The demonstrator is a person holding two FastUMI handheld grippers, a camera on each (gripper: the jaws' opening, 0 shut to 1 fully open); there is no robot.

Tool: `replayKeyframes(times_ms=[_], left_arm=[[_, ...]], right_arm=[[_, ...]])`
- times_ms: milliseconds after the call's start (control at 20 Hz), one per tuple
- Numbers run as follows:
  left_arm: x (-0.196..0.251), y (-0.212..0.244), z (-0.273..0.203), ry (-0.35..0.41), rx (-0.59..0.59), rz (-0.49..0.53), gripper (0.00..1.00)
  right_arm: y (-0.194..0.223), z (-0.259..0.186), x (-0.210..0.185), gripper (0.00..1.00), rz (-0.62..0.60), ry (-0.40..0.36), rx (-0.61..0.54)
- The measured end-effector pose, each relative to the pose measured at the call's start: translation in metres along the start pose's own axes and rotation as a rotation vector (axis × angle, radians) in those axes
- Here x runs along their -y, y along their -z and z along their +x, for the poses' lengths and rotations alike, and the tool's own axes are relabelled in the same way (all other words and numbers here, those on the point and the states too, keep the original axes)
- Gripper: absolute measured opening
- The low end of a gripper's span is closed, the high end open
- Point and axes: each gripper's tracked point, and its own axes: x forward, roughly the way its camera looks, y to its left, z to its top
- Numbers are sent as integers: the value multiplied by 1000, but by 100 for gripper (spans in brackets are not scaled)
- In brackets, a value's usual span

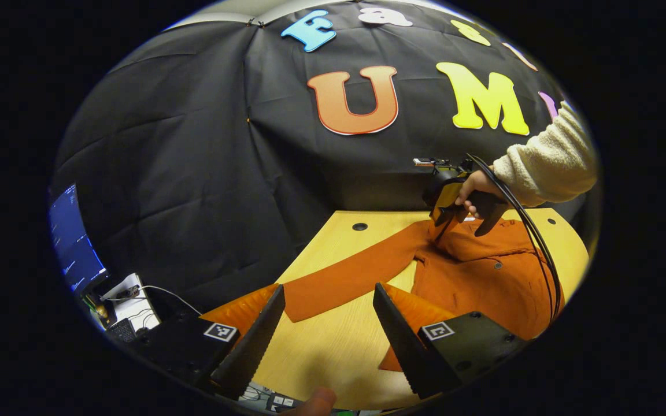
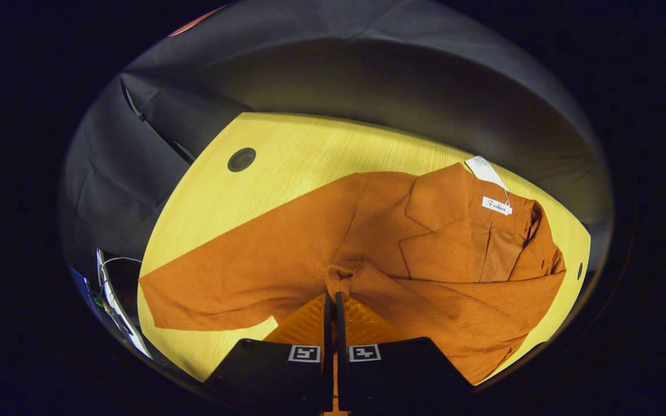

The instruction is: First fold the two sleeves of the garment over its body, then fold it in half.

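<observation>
Right gripper: jaws pressed together on a bunched pinch of the orange garment, near where sleeve meets body.
Left gripper: jaws spread wide, nothing between them, held above the table close to the end of the left sleeve.
Garment: lay on the table, collar and tag toward the far edge; the left sleeve stretched out flat, away from the body (the other one seemed to lie across the front, though the folds left that unclear).
Person: a hand in a fleecy sleeve held the right gripper.
Risk: the thin pinch could slip, or lifting it could drag the whole body and undo flat layers.
Risk: the spread jaws might catch the table instead of the cuff.
</observation>
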Motion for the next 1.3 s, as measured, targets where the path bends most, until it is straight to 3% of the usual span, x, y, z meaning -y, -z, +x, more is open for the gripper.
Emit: replayKeyframes(times_ms=[150,250,300,350,400,550,650,700,750,850,900,1000,1050,1100,1150,1200,1250,1300], left_arm=[[-7,11,4,-22,-27,-13,99],[-14,14,10,-31,-27,-8,100],[-16,15,13,-32,-26,-6,100],[-19,15,15,-34,-26,-6,100],[-20,15,18,-37,-29,-6,100],[-28,22,29,-66,-64,-50,99],[-35,23,38,-86,-74,-60,99],[-38,22,44,-97,-76,-58,100],[-41,22,49,-106,-83,-58,100],[-43,21,60,-114,-90,-70,100],[-45,23,68,-120,-102,-82,99],[-49,31,82,-133,-135,-116,99],[-50,35,89,-143,-154,-130,100],[-51,39,97,-155,-174,-136,100],[-60,38,102,-196,-176,-122,100],[-68,35,112,-224,-165,-111,100],[-70,37,120,-227,-176,-115,100],[-71,44,127,-230,-198,-121,100]], right_arm=[[1,-9,-1,7,30,-16,2],[-1,-21,6,20,32,-18,15],[-3,-28,5,12,40,-32,25],[-4,-36,5,24,54,-44,36],[-5,-46,6,24,66,-54,48],[-8,-87,22,38,61,-65,101],[-7,-119,32,36,21,-79,153],[-4,-136,37,40,6,-88,179],[-5,-156,47,54,0,-83,209],[3,-189,63,54,9,-91,267],[10,-205,75,61,10,-80,288],[25,-231,101,61,0,-44,335],[34,-242,117,54,-12,-4,367],[47,-252,131,54,-29,29,389],[62,-260,142,61,-40,54,403],[78,-267,150,54,-48,70,411],[96,-275,153,61,-54,64,410],[115,-281,157,61,-61,65,405]])
